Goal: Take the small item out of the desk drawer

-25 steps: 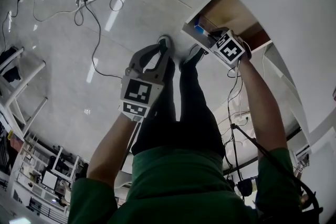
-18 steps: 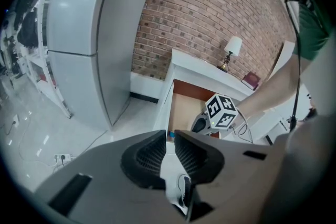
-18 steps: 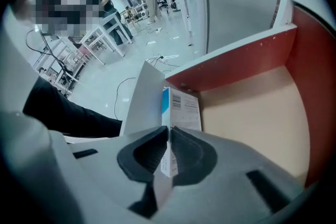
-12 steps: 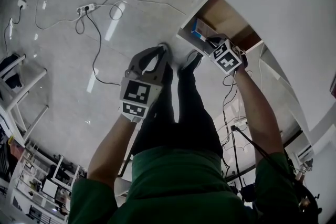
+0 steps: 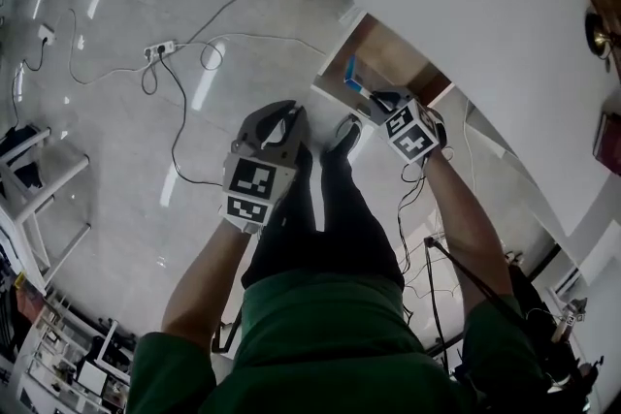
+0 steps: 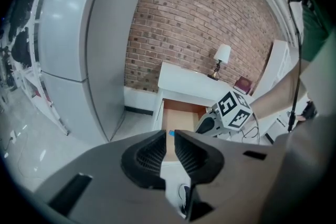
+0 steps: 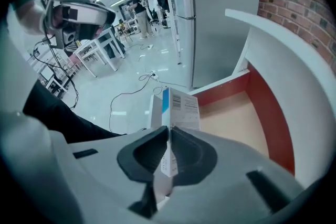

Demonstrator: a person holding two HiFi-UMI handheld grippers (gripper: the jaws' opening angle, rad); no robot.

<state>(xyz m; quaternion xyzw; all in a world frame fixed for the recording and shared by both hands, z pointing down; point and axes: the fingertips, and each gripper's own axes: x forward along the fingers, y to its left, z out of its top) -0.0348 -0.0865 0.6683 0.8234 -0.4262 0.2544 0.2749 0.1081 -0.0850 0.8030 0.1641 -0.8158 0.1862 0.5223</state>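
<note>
A glossy pale floor (image 5: 107, 160) fills most of the head view and mirrors the ceiling lights in long streaks. A red brick wall (image 6: 199, 18) closes the room behind the desk, and a tall grey cabinet (image 6: 89, 44) stands beside it. The white desk (image 5: 466, 24) sits against the brick, its top bare apart from a small lamp (image 6: 222, 55) near the wall. White tables (image 5: 39, 170) stand off to the person's left. The desk drawer (image 5: 388, 48) is pulled open, showing a pale wooden bottom and reddish inner sides. A thin black cable (image 5: 179, 102) snakes across the floor from a power strip (image 5: 160, 47).

The right gripper (image 5: 374, 100) reaches to the drawer's front edge, its jaws clamped on the small box (image 7: 176, 107), a flat white carton with a blue stripe and a barcode, held upright on its narrow side. The left gripper (image 6: 169, 152) hangs over the floor in front of the drawer, its jaws a narrow gap apart with nothing between them.
</note>
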